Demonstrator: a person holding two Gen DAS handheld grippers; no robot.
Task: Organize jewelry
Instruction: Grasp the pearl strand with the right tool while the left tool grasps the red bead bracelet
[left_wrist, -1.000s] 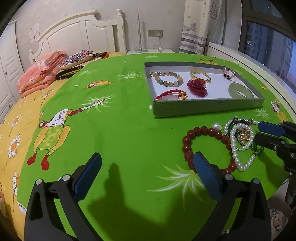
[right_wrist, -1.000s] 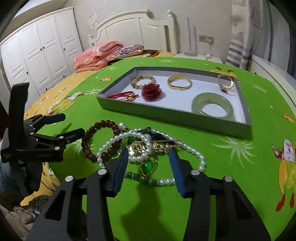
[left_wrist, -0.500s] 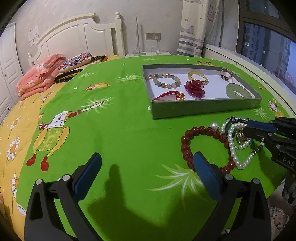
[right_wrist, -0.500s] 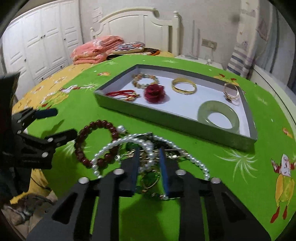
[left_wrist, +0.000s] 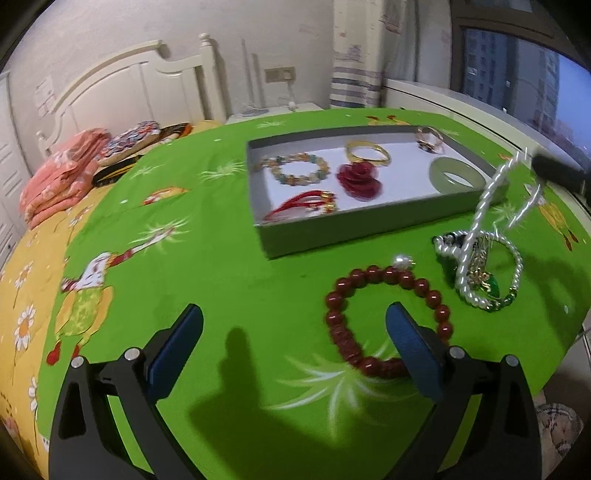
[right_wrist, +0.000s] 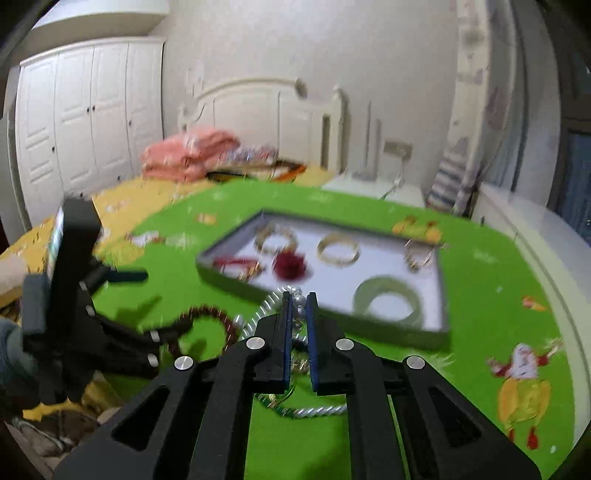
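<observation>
Right tongs (right_wrist: 299, 306) are clamped tight on the pearl necklace (left_wrist: 484, 206), blue pads pinching a few white beads between them, and the strand hangs taut from the tips down to the tangle on the green cloth (left_wrist: 229, 280). In the left wrist view that strand runs up in a blurred white line to the dark tips at the right edge, while its lower loop lies among a gold chain and green stones (left_wrist: 489, 290) in the little heap. The view from the right wrist is smeared with motion blur, so fine detail in the heap is hard to read.

Left tongs (left_wrist: 295, 332) are spread wide, nothing between the pads, hovering low over the cloth. The right-hand pad sits in front of the dark red bead bracelet (left_wrist: 384, 321), which lies flat just beside the heap; whether it touches the bracelet I cannot tell.

Beyond them sits the grey tray (left_wrist: 332, 232), white inside. In it: a multicoloured bead bracelet (left_wrist: 295, 170), a gold bangle (left_wrist: 367, 153), a red rose piece (left_wrist: 358, 179), a red cord bracelet (left_wrist: 303, 205), a pale green jade bangle (left_wrist: 456, 179) and a ring-like piece (left_wrist: 430, 138) at the far corner.

Further back, folded pink bedding (left_wrist: 59, 184) and a white headboard (left_wrist: 125, 92).
</observation>
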